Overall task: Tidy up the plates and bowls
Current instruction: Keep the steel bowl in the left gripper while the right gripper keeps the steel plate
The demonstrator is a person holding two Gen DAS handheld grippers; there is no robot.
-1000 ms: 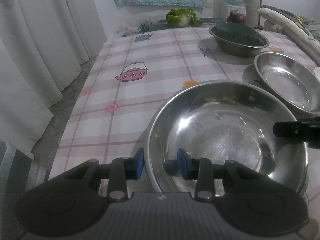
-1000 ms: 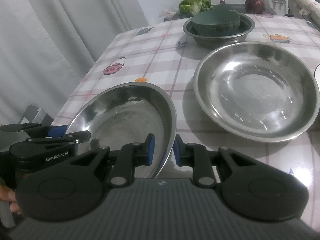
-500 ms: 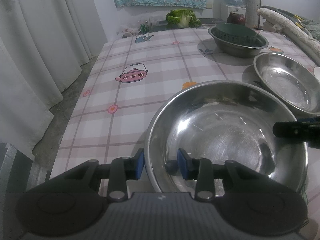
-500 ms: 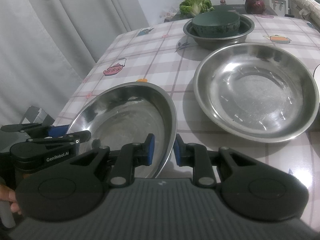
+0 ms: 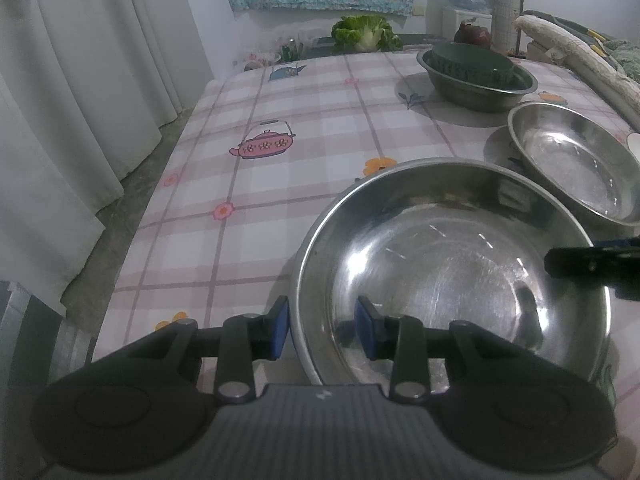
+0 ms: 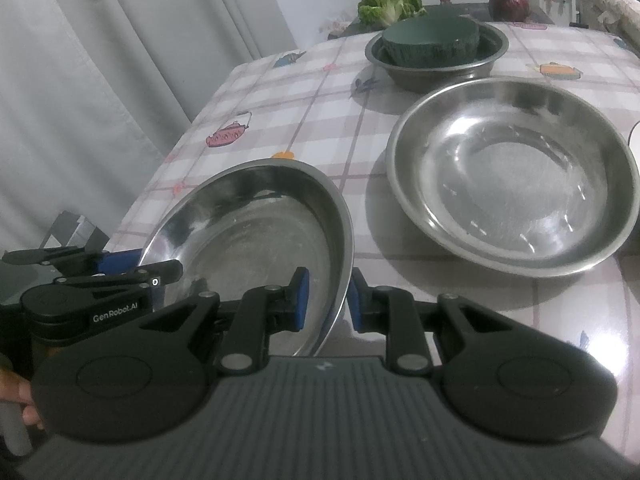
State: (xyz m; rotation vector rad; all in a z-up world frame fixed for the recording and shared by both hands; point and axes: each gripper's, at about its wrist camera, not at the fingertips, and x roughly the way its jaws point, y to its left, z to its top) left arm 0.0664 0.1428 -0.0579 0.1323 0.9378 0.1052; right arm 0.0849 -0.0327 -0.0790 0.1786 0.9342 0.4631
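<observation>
A large steel bowl (image 5: 452, 264) is held off the checked table between both grippers. My left gripper (image 5: 322, 330) has its blue pads either side of the bowl's near rim with a small gap. My right gripper (image 6: 326, 300) straddles the opposite rim (image 6: 340, 240) the same way. The left gripper also shows in the right wrist view (image 6: 120, 264), and a right finger shows in the left wrist view (image 5: 592, 260). A second steel bowl (image 6: 512, 172) sits on the table to the right. A dark green bowl (image 6: 430, 40) sits inside a third steel bowl (image 6: 440, 68) at the back.
The table (image 5: 280, 128) has a checked cloth with teapot prints. A lettuce (image 5: 366, 32) and a red cabbage (image 6: 509, 3) lie past the far edge. White curtains (image 5: 80, 80) hang at the left. A white dish edge (image 5: 634, 144) shows far right.
The held bowl has lifted and tilted slightly, and both views have pulled back a little from the far bowls. The grips on the rim look the same.
</observation>
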